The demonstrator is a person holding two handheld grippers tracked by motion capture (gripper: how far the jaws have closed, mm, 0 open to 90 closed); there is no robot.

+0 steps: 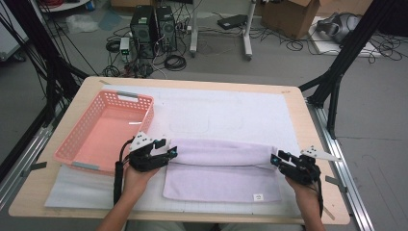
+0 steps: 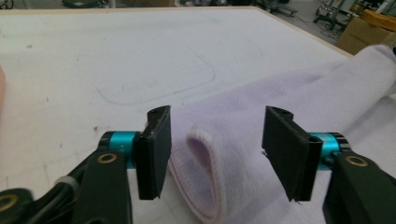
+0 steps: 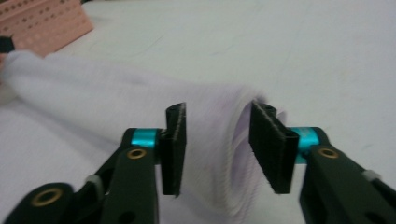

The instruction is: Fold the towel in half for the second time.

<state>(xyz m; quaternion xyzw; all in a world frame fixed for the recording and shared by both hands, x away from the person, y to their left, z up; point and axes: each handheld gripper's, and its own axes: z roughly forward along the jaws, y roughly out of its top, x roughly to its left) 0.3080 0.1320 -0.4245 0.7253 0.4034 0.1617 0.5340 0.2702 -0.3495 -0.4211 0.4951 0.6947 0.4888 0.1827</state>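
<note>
A lilac towel (image 1: pixel 221 175) lies on the white mat, its far half folded over toward me into a thick roll-like fold. My left gripper (image 1: pixel 172 153) is at the fold's left end, open. In the left gripper view the looped towel edge (image 2: pixel 205 172) sits between the spread jaws of that gripper (image 2: pixel 217 154), and neither pad presses it. My right gripper (image 1: pixel 275 160) is at the fold's right end, also open. In the right gripper view the towel's folded end (image 3: pixel 233 154) lies inside the gap of the gripper (image 3: pixel 217 144).
A pink perforated basket (image 1: pixel 106 132) stands at the left of the table, close to my left gripper. The white mat (image 1: pixel 216 110) covers most of the wooden tabletop (image 1: pixel 298 115). Black frame legs and cables stand on the floor beyond.
</note>
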